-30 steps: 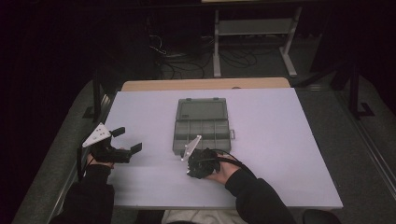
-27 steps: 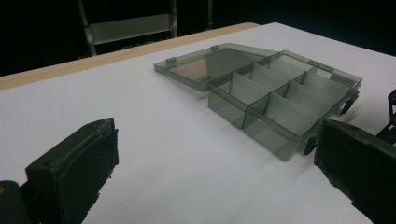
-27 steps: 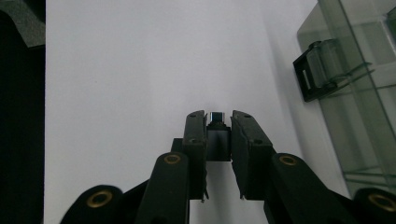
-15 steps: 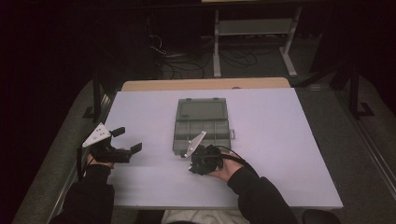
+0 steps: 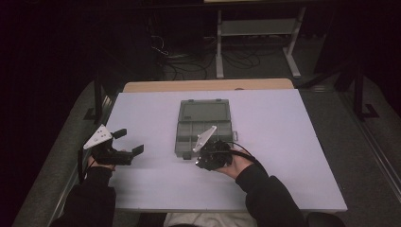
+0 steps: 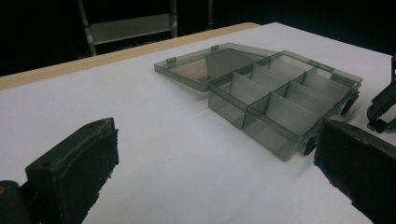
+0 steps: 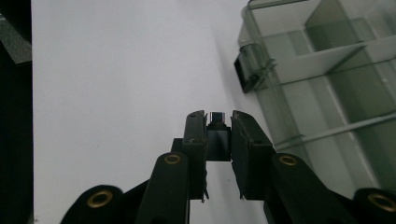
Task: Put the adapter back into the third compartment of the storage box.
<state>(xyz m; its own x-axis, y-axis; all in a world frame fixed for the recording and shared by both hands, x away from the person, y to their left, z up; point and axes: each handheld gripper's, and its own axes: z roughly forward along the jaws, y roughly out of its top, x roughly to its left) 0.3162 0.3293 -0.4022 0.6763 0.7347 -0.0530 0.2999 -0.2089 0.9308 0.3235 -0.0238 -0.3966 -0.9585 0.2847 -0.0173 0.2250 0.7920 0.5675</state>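
An open, smoky-grey compartment box lies in the middle of the white table, its lid folded flat behind it; in the left gripper view the box looks empty. My right gripper is at the box's front left corner, pointing left along the front edge. Its jaws are shut on a small dark piece just above the table. One black latch hangs on the box front ahead of it. My left gripper is held to the left of the box, open and holding nothing.
A wooden strip runs along the table's far edge. Beyond it, in the dark, are a metal rack and floor cables. Bare white table surface lies to the left and right of the box.
The right hand has shifted very slightly at the box's front edge. The left gripper has stayed where it was, open.
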